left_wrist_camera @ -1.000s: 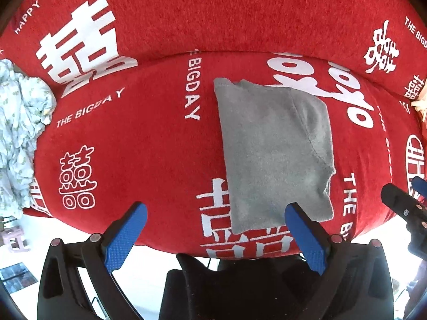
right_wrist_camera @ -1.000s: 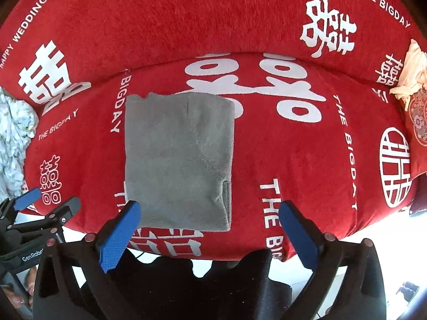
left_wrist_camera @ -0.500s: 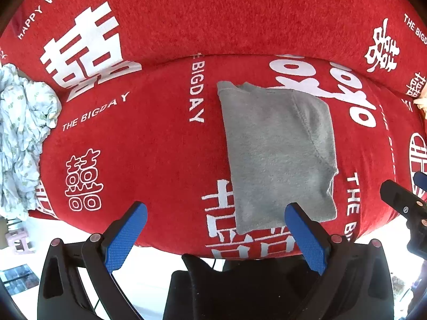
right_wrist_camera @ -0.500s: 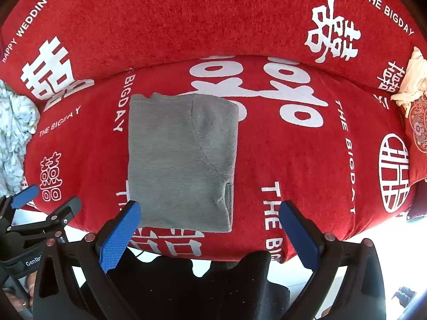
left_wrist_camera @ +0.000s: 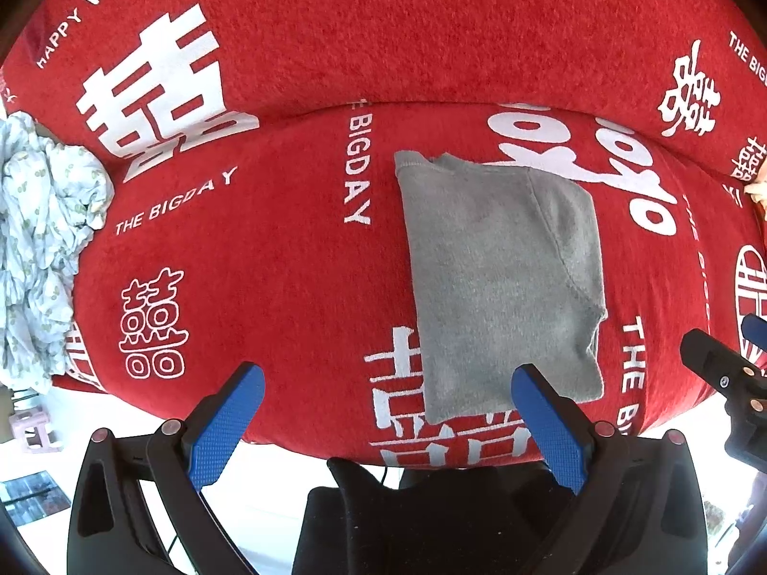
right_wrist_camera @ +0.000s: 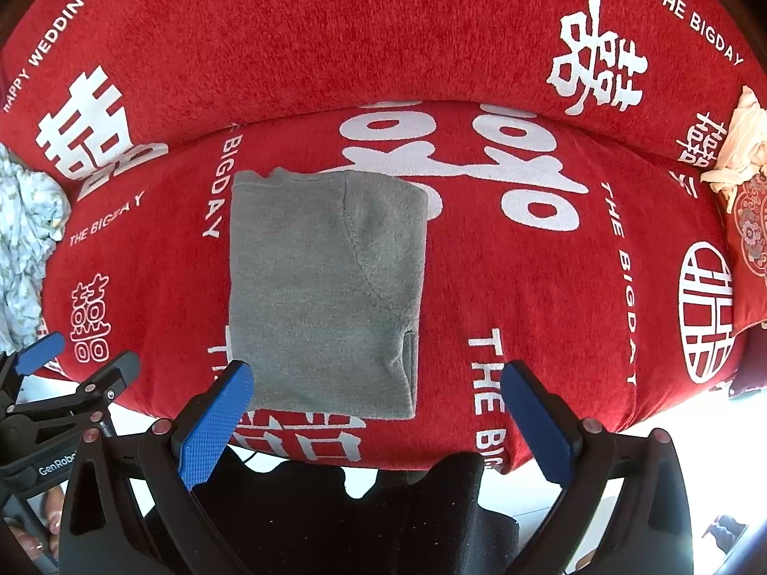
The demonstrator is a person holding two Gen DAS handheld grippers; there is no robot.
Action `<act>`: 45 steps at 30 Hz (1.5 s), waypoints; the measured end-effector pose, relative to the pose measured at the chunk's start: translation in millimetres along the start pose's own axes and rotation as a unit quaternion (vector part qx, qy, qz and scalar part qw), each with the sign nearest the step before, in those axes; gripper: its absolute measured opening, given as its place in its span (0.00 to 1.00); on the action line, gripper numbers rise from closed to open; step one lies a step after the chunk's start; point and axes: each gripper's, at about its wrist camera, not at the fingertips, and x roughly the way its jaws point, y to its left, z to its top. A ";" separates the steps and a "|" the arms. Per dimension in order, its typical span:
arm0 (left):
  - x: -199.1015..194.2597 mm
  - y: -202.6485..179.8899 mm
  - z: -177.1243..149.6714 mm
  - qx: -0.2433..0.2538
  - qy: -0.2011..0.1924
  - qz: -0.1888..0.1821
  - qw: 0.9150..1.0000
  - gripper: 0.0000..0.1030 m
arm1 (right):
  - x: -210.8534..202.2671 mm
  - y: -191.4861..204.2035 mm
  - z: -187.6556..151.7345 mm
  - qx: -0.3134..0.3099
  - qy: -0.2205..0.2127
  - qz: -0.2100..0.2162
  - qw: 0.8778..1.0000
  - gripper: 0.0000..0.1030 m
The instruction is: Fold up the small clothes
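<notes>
A small grey garment point(left_wrist_camera: 503, 278) lies folded into a flat rectangle on the red sofa seat point(left_wrist_camera: 268, 268); it also shows in the right wrist view point(right_wrist_camera: 326, 287). My left gripper point(left_wrist_camera: 388, 412) is open and empty, held above the seat's front edge, with its right blue finger over the garment's near edge. My right gripper point(right_wrist_camera: 376, 412) is open and empty, its left blue finger over the garment's near left corner. Each gripper shows at the edge of the other's view.
The sofa's red cover carries white lettering and runs up the backrest point(right_wrist_camera: 383, 38). A crumpled pale floral cloth point(left_wrist_camera: 38, 249) lies at the seat's left end. A cream cloth point(right_wrist_camera: 740, 143) and a patterned red cushion point(right_wrist_camera: 748, 249) sit at the right end. White floor lies below the front edge.
Both views have shifted slightly; the garment sits a little lower and further right in each frame. The garment itself lies unchanged and both grippers stay open.
</notes>
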 end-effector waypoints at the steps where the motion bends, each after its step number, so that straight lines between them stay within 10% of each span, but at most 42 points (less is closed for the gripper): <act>1: -0.2 -0.6 -0.5 -0.002 0.000 0.000 1.000 1.00 | 0.1 0.3 0.3 -0.001 0.000 0.000 1.000 1.00; 45: -0.8 1.1 4.6 -0.003 -0.003 0.004 1.000 1.00 | 1.3 -1.8 7.3 -0.004 0.003 -0.003 1.000 1.00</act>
